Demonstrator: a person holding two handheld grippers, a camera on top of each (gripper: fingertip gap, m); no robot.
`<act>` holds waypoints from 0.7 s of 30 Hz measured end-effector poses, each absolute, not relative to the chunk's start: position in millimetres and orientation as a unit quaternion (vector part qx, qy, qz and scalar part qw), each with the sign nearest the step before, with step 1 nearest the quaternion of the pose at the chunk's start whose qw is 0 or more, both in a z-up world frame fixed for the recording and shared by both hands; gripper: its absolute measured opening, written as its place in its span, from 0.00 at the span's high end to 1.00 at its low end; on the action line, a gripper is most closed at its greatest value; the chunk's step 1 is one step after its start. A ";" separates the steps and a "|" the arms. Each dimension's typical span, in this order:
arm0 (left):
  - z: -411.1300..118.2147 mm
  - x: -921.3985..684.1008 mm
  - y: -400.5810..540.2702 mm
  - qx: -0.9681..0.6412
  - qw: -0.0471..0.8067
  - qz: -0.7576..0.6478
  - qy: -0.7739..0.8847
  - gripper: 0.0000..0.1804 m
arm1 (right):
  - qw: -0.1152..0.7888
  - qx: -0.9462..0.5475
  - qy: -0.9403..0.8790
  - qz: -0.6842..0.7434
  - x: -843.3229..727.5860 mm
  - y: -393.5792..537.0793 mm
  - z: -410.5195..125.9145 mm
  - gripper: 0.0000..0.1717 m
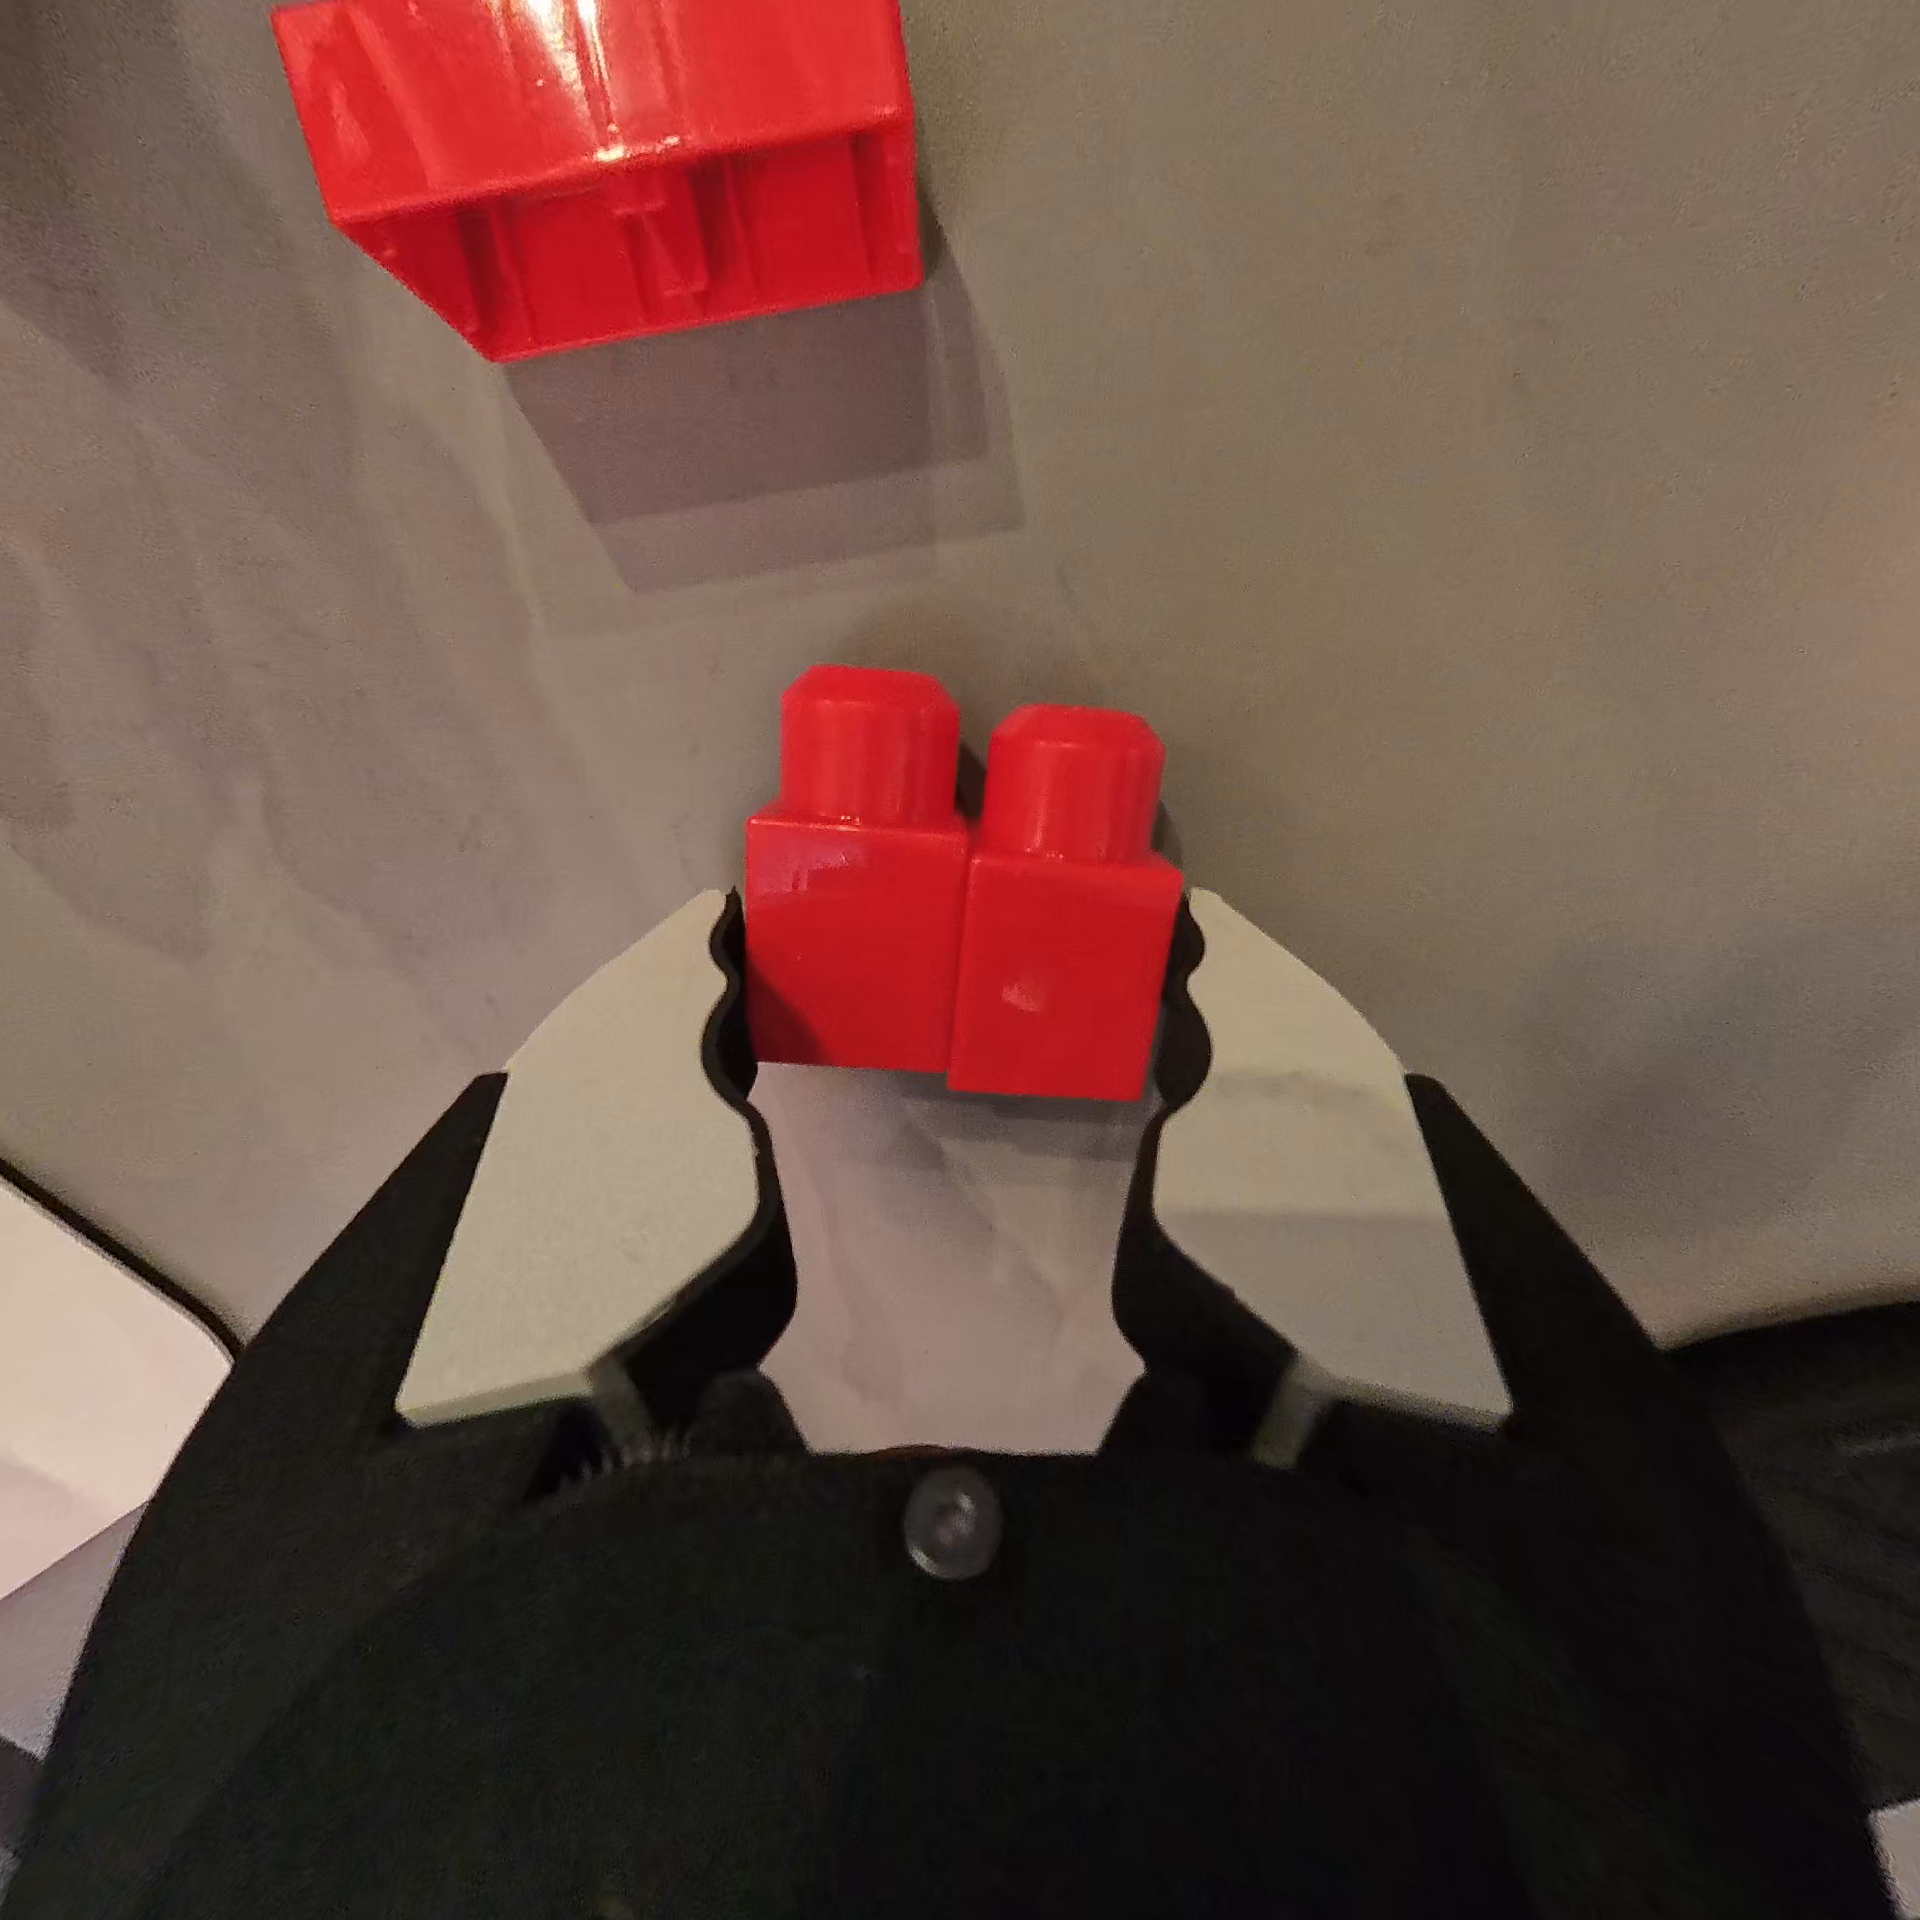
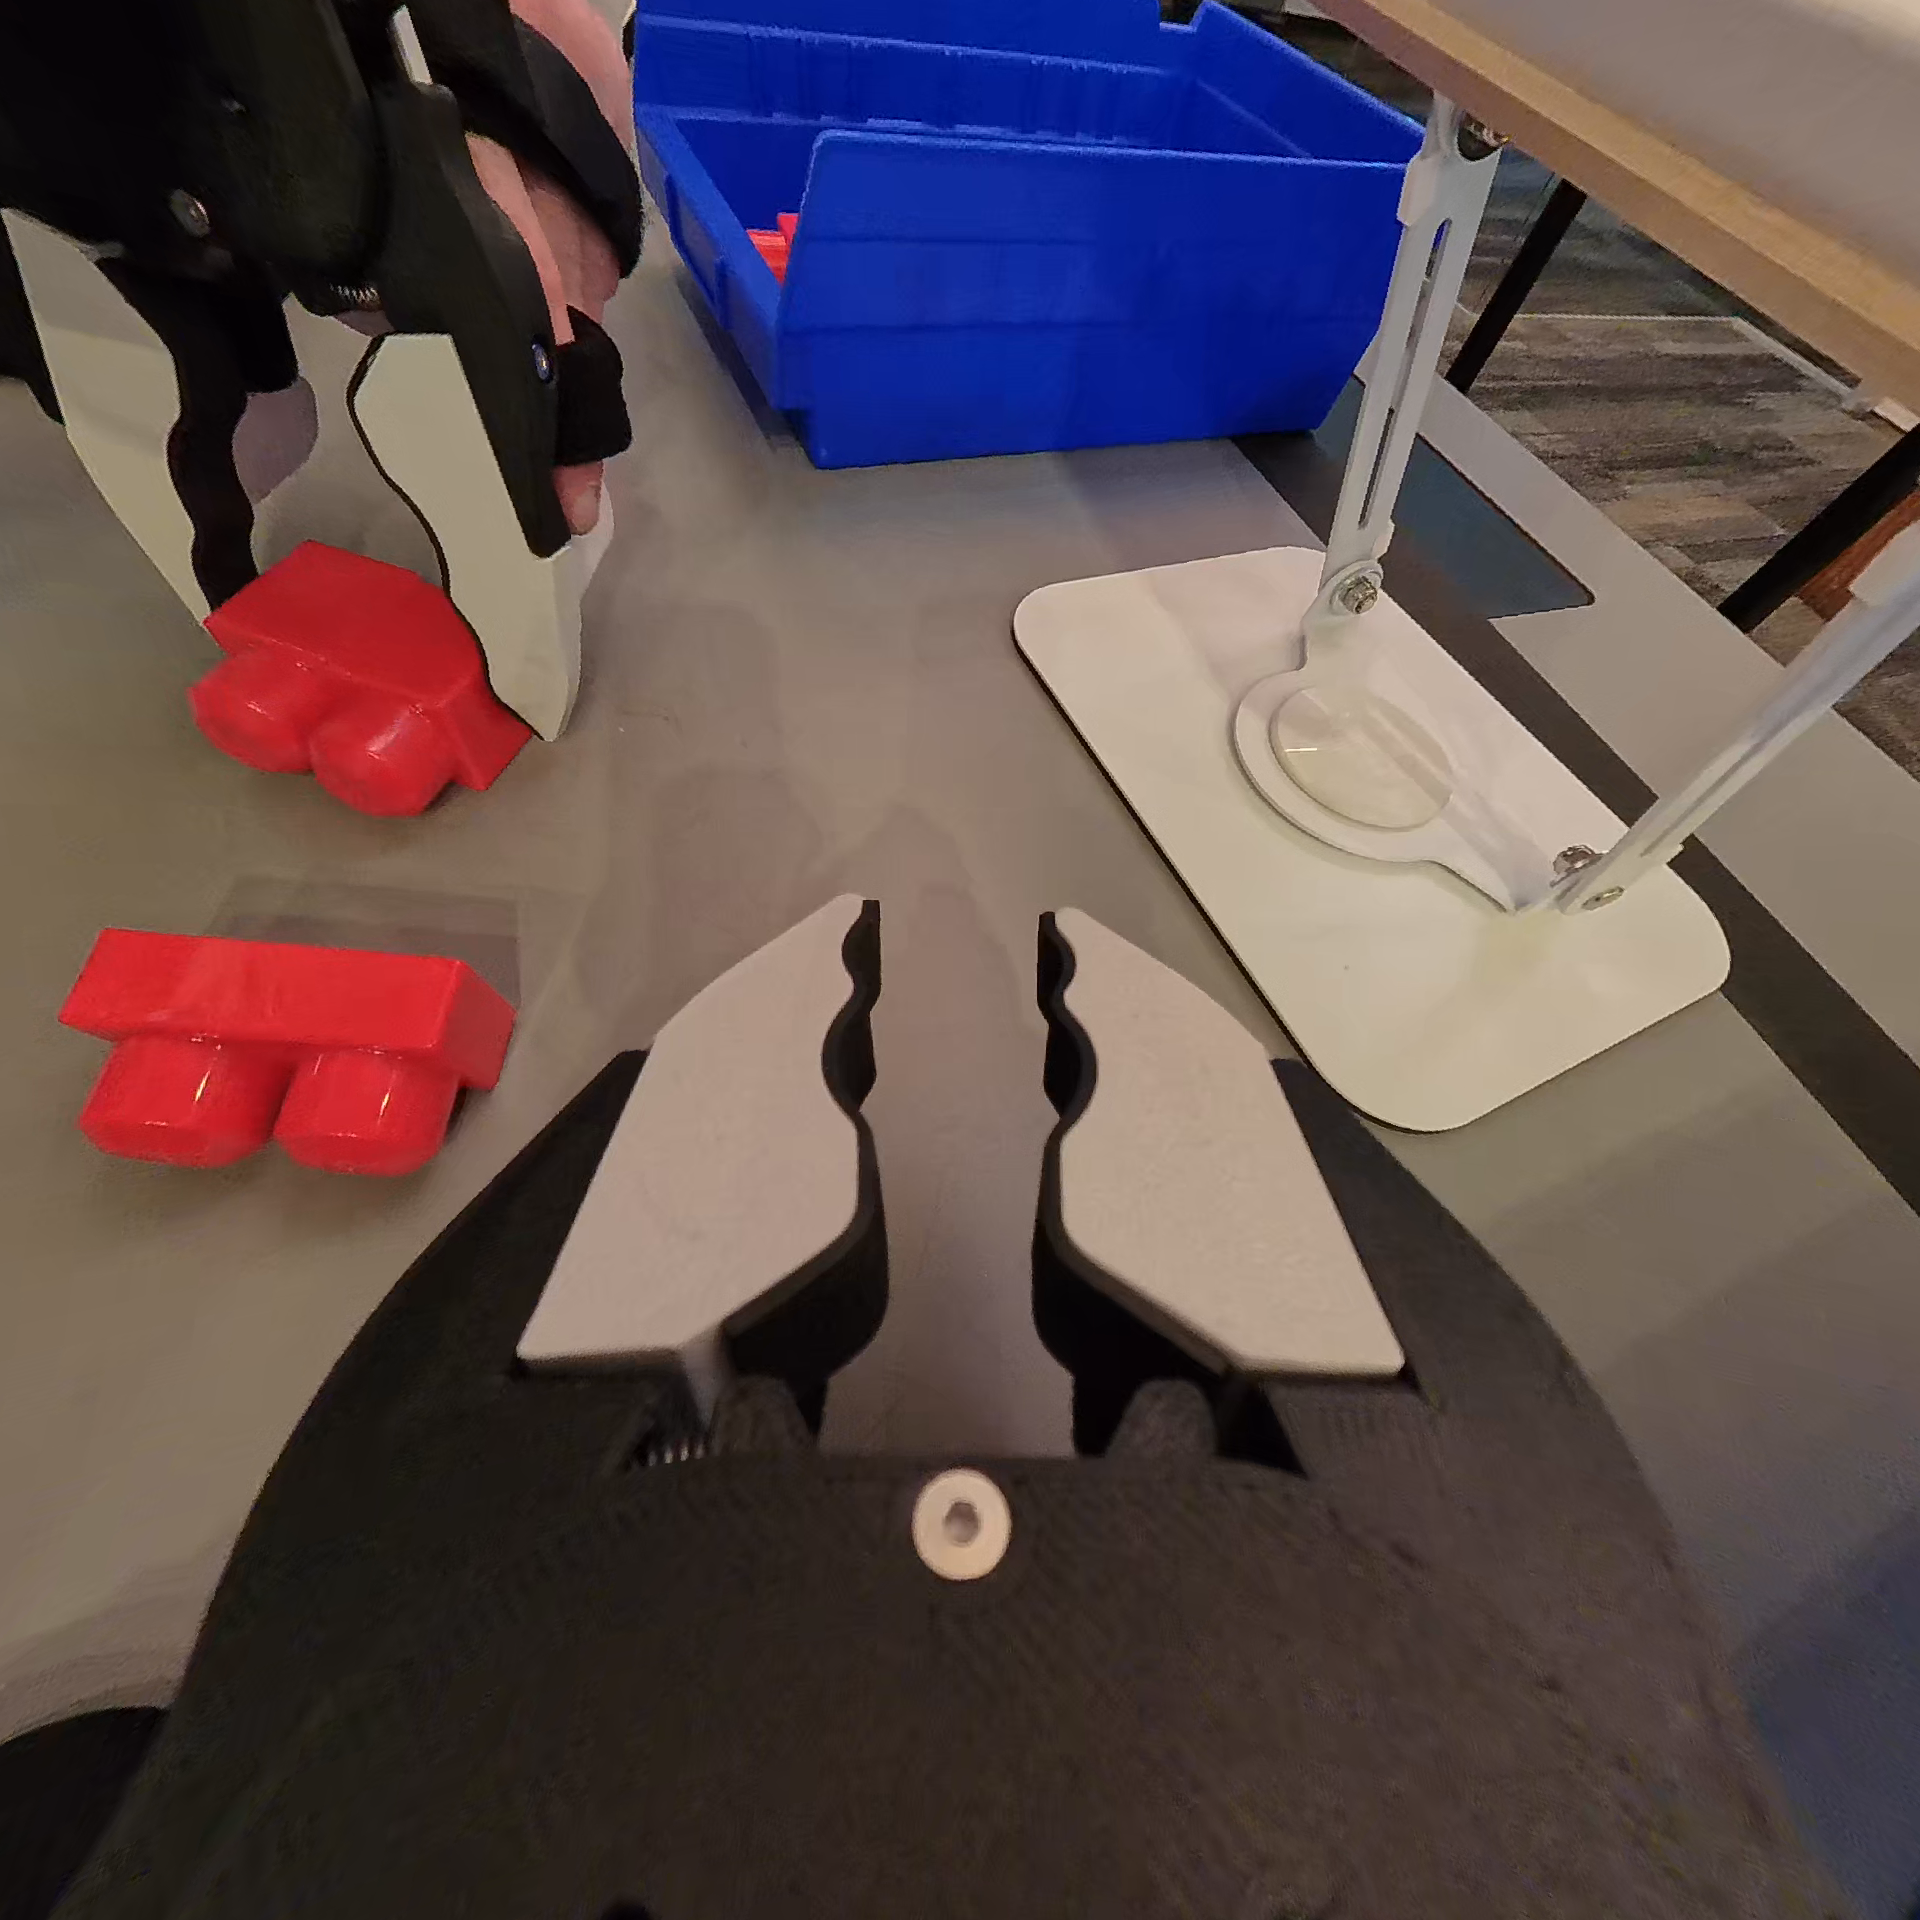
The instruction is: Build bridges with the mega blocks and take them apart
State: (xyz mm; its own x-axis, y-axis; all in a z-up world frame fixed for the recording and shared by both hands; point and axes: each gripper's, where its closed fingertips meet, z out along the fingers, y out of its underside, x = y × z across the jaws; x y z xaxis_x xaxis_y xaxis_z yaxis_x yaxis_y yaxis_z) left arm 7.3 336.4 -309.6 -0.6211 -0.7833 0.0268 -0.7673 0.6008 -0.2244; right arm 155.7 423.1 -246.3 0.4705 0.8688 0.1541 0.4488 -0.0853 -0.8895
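My left gripper (image 1: pixel 964 956) is closed around two small red one-stud blocks (image 1: pixel 961 956) that lie side by side on the grey table (image 1: pixel 1455 520), studs pointing away. Both pads touch their outer sides. The right wrist view shows the same gripper (image 2: pixel 353 665) astride these blocks (image 2: pixel 353 675) at the far left. A larger red block (image 1: pixel 603 177) lies on its side farther off, hollow underside showing; in the right wrist view it (image 2: pixel 281 1039) lies at the left. My right gripper (image 2: pixel 958 997) is open and holds nothing, over bare table.
A blue bin (image 2: pixel 1018 281) with red blocks inside stands at the back. A white lamp base (image 2: pixel 1351 831) with a slanted arm stands at the right. A person's gloved hand (image 2: pixel 582 312) holds the left gripper. A wooden tabletop edge (image 2: pixel 1662 156) overhangs at the top right.
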 end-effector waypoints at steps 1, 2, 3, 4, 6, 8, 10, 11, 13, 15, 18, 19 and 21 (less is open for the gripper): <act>-309.6 7.4 336.6 -0.435 0.040 -0.109 0.893 0.59 | 0.488 -0.705 -0.468 0.215 155.7 423.1 -246.5 0.83; -309.5 7.5 336.4 -0.440 0.041 -0.113 0.890 0.59 | 0.488 -0.705 -0.468 0.216 155.6 422.9 -246.7 0.83; -309.3 7.5 335.4 -0.444 0.043 -0.118 0.887 0.59 | 0.487 -0.705 -0.468 0.216 155.3 422.8 -246.8 0.83; -309.3 7.7 335.5 -0.450 0.047 -0.119 0.884 0.59 | 0.487 -0.704 -0.469 0.216 155.2 422.7 -246.7 0.83; -308.8 8.4 335.1 -0.464 0.055 -0.125 0.875 0.59 | 0.488 -0.703 -0.469 0.216 155.0 422.4 -246.2 0.83; -307.0 10.3 338.5 -0.486 0.074 -0.128 0.861 0.59 | 0.489 -0.703 -0.470 0.216 154.8 422.1 -245.8 0.83; -300.1 16.5 341.1 -0.518 0.107 -0.156 0.834 0.59 | 0.492 -0.700 -0.469 0.217 154.6 421.7 -244.0 0.83; -295.1 20.1 341.8 -0.537 0.124 -0.177 0.816 0.59 | 0.494 -0.699 -0.469 0.218 154.6 421.5 -242.7 0.83; -277.9 32.8 340.3 -0.576 0.164 -0.255 0.759 0.59 | 0.503 -0.691 -0.467 0.226 153.8 419.9 -236.8 0.83; -263.0 41.3 344.4 -0.602 0.202 -0.309 0.708 0.59 | 0.507 -0.690 -0.463 0.229 155.7 419.3 -228.3 0.82; -235.4 52.1 356.6 -0.612 0.286 -0.352 0.648 0.59 | 0.493 -0.686 -0.461 0.273 152.5 404.8 -199.2 0.79; -226.1 54.4 361.2 -0.609 0.316 -0.355 0.634 0.59 | 0.465 -0.693 -0.472 0.283 149.9 394.9 -195.7 0.75; -212.5 57.6 372.0 -0.610 0.360 -0.350 0.613 0.59 | 0.403 -0.717 -0.497 0.277 145.7 372.0 -199.4 0.66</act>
